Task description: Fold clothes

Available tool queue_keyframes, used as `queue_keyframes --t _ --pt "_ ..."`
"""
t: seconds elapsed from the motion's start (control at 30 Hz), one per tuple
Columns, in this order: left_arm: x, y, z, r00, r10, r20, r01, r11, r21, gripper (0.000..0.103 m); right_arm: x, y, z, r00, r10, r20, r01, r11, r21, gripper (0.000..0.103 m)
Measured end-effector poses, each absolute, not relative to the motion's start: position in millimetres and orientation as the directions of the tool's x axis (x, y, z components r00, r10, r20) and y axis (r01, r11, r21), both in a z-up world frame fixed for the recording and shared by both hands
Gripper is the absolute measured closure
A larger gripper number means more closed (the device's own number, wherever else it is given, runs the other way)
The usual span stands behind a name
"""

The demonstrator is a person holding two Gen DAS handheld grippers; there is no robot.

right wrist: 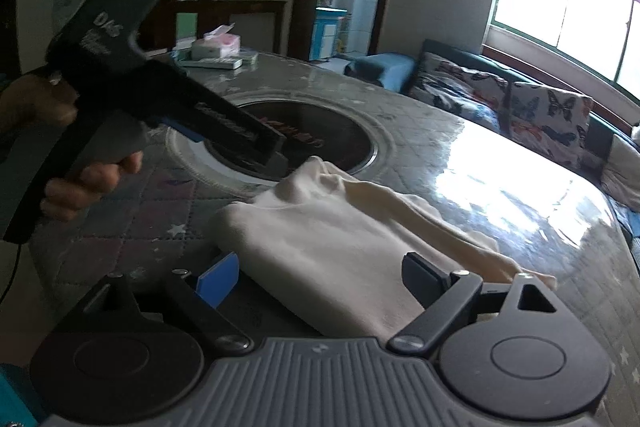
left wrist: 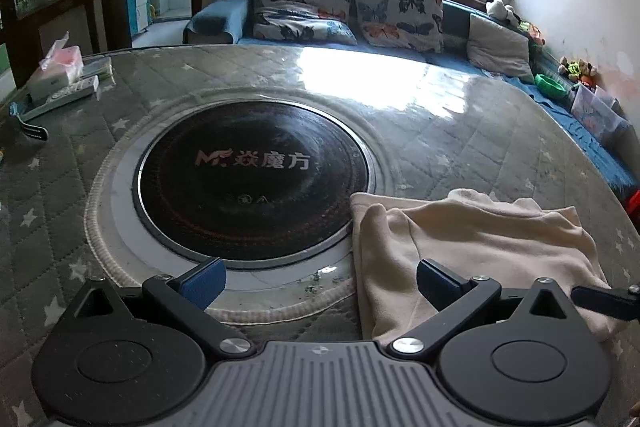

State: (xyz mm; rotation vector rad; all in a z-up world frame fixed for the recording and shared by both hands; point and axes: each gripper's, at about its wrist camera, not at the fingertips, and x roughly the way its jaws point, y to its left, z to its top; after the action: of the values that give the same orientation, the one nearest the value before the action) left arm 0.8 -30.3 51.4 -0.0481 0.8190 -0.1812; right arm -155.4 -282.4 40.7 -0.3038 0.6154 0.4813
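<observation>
The left gripper [left wrist: 320, 283] stands wide open and holds nothing; its right finger hangs over the cream garment [left wrist: 472, 251]. The right gripper [right wrist: 326, 281] is also wide open, the folded garment lying between its fingers, not pinched. The garment rests on the quilted round table [left wrist: 460, 131], just beside the black induction cooktop [left wrist: 252, 179]. Behind are butterfly cushions [left wrist: 352, 13].

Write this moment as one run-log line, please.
left gripper: open, empty | right gripper: open, above cream garment | garment: partly folded on table
</observation>
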Motion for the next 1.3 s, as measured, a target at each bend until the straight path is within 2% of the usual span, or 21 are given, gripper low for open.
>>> queue_keyframes --t 0.33,0.53,0.67,0.83,0.9,1.0,1.07,1.3 --pt "7 -32 44 0.628 -0.218 -0.747 0.162 0.976 -0.148 0.0 -155 -256 34 0.668 0.385 -0.637 -0.609 0.774 -0.171 0.027" --pt "10 -25 45 0.614 -0.251 -0.748 0.146 0.968 -0.205 0.0 -149 -240 30 0.647 0.392 -0.654 -0.65 0.732 -0.205 0.039" --pt "13 -17 43 0.589 -0.297 -0.751 0.114 0.951 -0.286 0.0 -147 -229 24 0.635 0.389 -0.667 -0.673 0.702 -0.232 0.052" --pt "18 -8 38 0.547 -0.369 -0.751 0.047 0.91 -0.413 0.0 -145 -219 16 0.648 0.358 -0.673 -0.67 0.688 -0.28 0.062" --pt "20 -5 35 0.537 -0.389 -0.748 0.013 0.891 -0.453 0.0 -144 -218 15 0.65 0.356 -0.672 -0.668 0.689 -0.281 0.074" --pt "22 -4 34 0.536 -0.406 -0.74 -0.009 0.874 -0.486 0.0 -142 -224 18 0.65 0.378 -0.66 -0.66 0.711 -0.243 0.086" --pt "23 -3 34 0.53 -0.427 -0.733 -0.016 0.859 -0.511 0.0 -140 -230 24 0.647 0.401 -0.649 -0.655 0.728 -0.203 0.09" --pt "25 -5 32 0.52 -0.482 -0.705 -0.065 0.801 -0.595 0.001 -134 -257 46 0.638 0.481 -0.602 -0.624 0.78 -0.038 0.092"
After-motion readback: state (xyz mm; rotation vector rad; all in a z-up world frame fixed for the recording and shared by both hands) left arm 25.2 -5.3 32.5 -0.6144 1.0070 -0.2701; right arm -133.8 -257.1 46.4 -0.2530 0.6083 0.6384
